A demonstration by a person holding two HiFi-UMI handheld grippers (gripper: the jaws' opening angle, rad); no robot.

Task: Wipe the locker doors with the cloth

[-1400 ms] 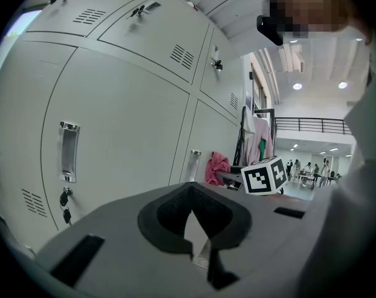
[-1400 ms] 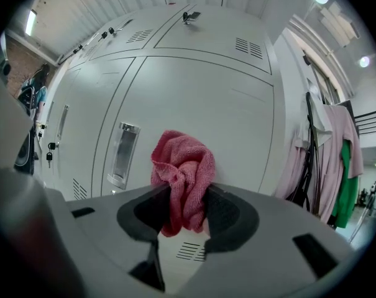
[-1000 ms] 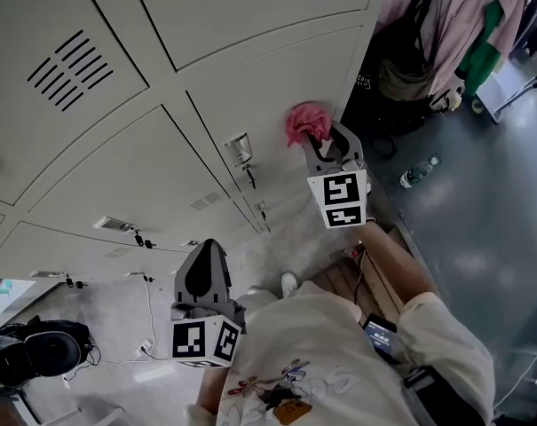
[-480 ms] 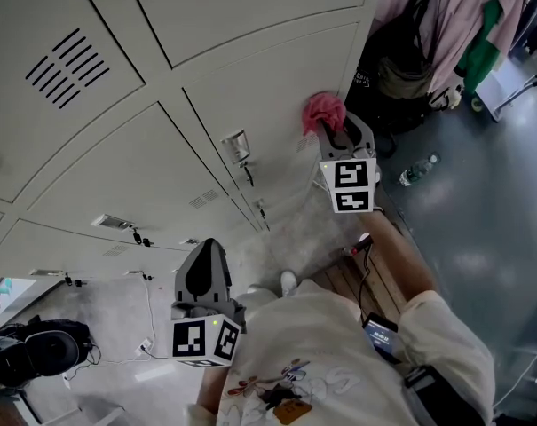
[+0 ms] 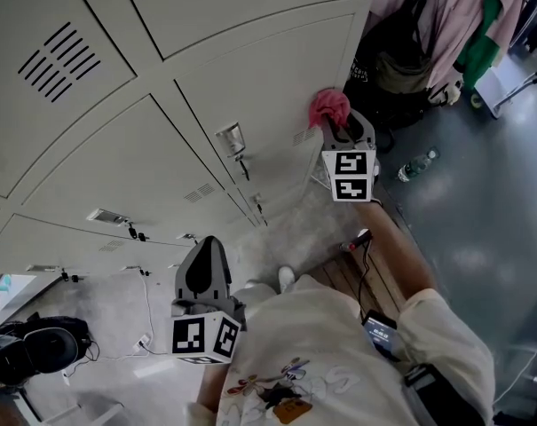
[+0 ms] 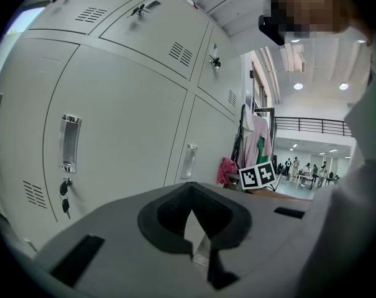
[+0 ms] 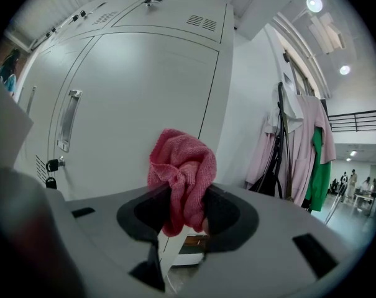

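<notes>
the right gripper (image 5: 337, 124) has its jaws clamped on a bunched pink cloth (image 5: 328, 106), held up at the right edge of a grey locker door (image 5: 268, 87), right of the door's handle (image 5: 231, 138). whether cloth and door touch cannot be told. the left gripper (image 5: 207, 245) hangs low near the person's torso, jaws closed together with nothing between them. coats (image 5: 446, 25) hang far right.

Cloth slides right across the door

I move the right gripper (image 5: 342, 130) and its pink cloth (image 5: 328, 106) rightward over the locker door (image 5: 259, 87), away from the handle (image 5: 230, 138), up to the door's right edge.
</notes>
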